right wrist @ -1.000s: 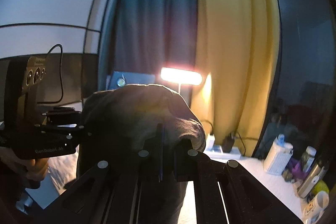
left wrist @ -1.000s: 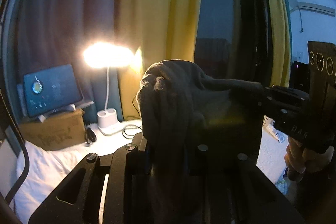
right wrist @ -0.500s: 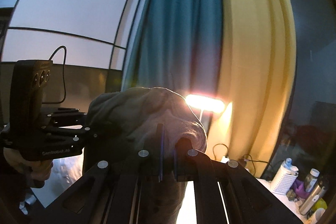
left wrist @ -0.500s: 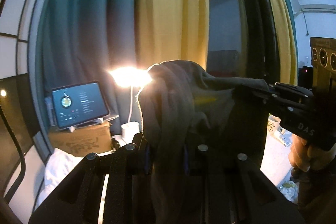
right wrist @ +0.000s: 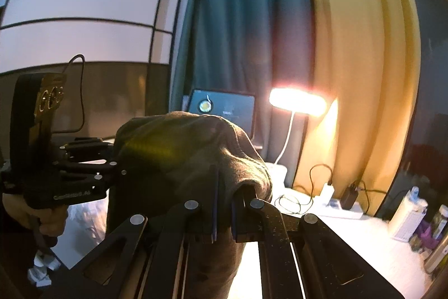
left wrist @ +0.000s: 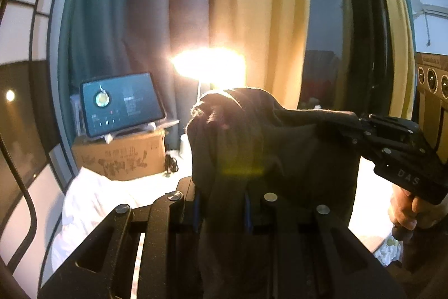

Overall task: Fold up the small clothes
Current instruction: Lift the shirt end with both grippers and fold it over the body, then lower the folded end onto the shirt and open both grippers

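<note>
1. A dark cloth (left wrist: 268, 147) is held up in the air between 2 grippers.
2. The left gripper (left wrist: 221, 210) is closed on 1 edge of the cloth. The cloth bunches up over its tips and hangs down between its fingers.
3. The right gripper (right wrist: 224, 203) is closed on the other edge of the cloth. The cloth humps up over its tips too.
4. In the left view, the right gripper (left wrist: 355, 125) comes in from the right side and pinches the top edge of the cloth. A hand (left wrist: 406, 212) holds its handle.
5. In the right view, the left gripper (right wrist: 117, 167) comes in from the left side and touches the cloth. A hand (right wrist: 42, 215) holds it from below.
6. The top edge of the cloth runs nearly flat from 1 gripper to the other.
7. Behind the cloth a lamp (left wrist: 208, 65) shines very bright.
8. A tablet (left wrist: 121, 102) stands on a cardboard box (left wrist: 120, 156), to the left of the lamp.
9. Blue and yellow curtains (right wrist: 280, 18) hang at the back.
10. A white table (right wrist: 350, 231) is under the lamp, with cables (right wrist: 296, 201) on it.
</note>
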Demonstrator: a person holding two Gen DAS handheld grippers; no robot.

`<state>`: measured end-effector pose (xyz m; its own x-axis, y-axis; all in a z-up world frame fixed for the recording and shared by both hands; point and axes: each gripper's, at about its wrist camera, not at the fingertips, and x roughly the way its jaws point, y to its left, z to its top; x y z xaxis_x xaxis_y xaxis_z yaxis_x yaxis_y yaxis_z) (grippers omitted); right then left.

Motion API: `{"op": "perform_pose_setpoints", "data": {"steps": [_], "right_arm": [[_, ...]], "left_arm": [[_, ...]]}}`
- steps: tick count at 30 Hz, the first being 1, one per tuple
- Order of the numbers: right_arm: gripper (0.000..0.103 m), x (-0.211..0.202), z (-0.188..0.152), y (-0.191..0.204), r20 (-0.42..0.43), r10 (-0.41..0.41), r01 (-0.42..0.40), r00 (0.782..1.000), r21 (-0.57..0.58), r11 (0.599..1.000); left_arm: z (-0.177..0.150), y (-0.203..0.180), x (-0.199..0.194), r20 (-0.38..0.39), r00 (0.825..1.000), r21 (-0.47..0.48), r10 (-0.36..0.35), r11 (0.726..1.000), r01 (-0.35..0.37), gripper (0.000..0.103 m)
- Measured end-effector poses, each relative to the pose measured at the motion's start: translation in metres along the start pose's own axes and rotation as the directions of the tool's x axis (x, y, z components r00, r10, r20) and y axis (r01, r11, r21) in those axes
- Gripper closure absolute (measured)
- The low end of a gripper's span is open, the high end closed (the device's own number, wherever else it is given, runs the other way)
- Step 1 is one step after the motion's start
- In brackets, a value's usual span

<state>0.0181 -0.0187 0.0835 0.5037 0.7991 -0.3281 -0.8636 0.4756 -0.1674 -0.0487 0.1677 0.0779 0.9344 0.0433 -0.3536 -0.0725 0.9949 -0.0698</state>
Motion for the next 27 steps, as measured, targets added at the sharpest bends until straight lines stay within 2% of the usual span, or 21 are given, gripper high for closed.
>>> {"op": "perform_pose_setpoints", "data": {"steps": [9,16,22,27], "right_arm": [[0.097,0.062,-0.016,-0.025,-0.093,-0.015,0.020,0.996,0.060,0.998],[0.097,0.108,-0.034,-0.049,-0.168,-0.019,0.035,0.986,0.099,0.994],[0.097,0.150,-0.054,-0.066,-0.236,-0.001,0.030,0.972,0.121,0.992],[0.097,0.193,-0.082,-0.082,-0.324,0.018,0.031,0.946,0.145,0.989]], "left_arm": [[-0.013,0.022,0.055,-0.104,0.994,-0.027,-0.023,0.999,0.021,0.083],[-0.022,0.036,0.104,-0.189,0.981,-0.039,-0.044,0.999,0.038,0.083],[-0.033,0.046,0.140,-0.260,0.965,-0.042,-0.042,0.999,0.032,0.083],[-0.047,0.057,0.169,-0.330,0.943,-0.077,-0.049,0.997,0.025,0.083]]}}
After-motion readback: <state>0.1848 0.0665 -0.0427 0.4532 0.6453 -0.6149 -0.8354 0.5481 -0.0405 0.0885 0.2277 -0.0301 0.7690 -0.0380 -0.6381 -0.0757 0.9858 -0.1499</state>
